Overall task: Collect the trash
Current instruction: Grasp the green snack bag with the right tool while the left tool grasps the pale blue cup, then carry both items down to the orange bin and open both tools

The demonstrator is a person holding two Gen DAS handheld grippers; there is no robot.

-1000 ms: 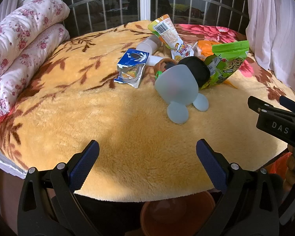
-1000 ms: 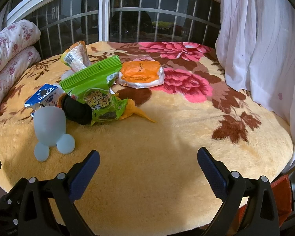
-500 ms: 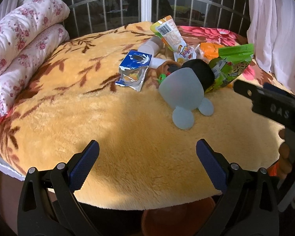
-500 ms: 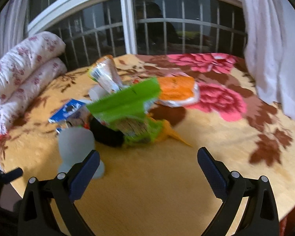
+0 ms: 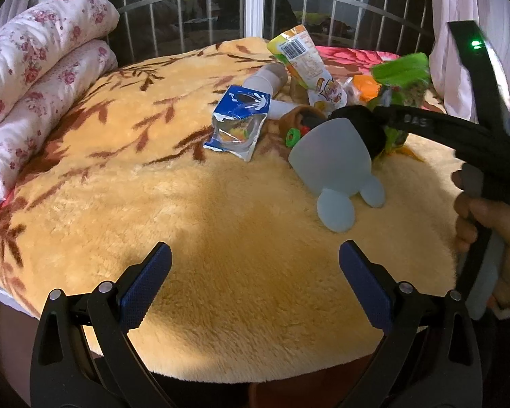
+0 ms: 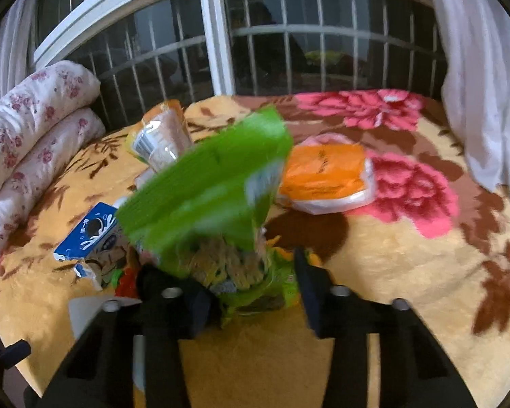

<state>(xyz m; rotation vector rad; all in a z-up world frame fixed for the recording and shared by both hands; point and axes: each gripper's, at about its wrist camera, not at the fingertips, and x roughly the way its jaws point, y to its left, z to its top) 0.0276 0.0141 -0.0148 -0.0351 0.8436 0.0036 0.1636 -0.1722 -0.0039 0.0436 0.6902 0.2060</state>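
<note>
Right gripper [image 6: 251,292] was around the green snack bag [image 6: 207,187] atop the trash pile on the plush blanket [image 6: 408,289], jaws part-open, not visibly clamped. I judged it best to pinch low on the crumpled body and avoid the black sock [image 5: 360,125]. Left gripper [image 5: 255,285] hung wide open, empty.

Fluffy plush blanket [image 5: 241,224]; glossy, seemingly plastic green wrapper [image 6: 207,183] (blurred).

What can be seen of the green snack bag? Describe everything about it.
The green snack bag is a crinkly glossy packet with a plain bright green top band and a printed lower part, blurred here. It stands tilted in the trash pile on the plush blanket, leaning over a black object. The right gripper has its fingers at either side of its lower part; contact unclear.
</note>
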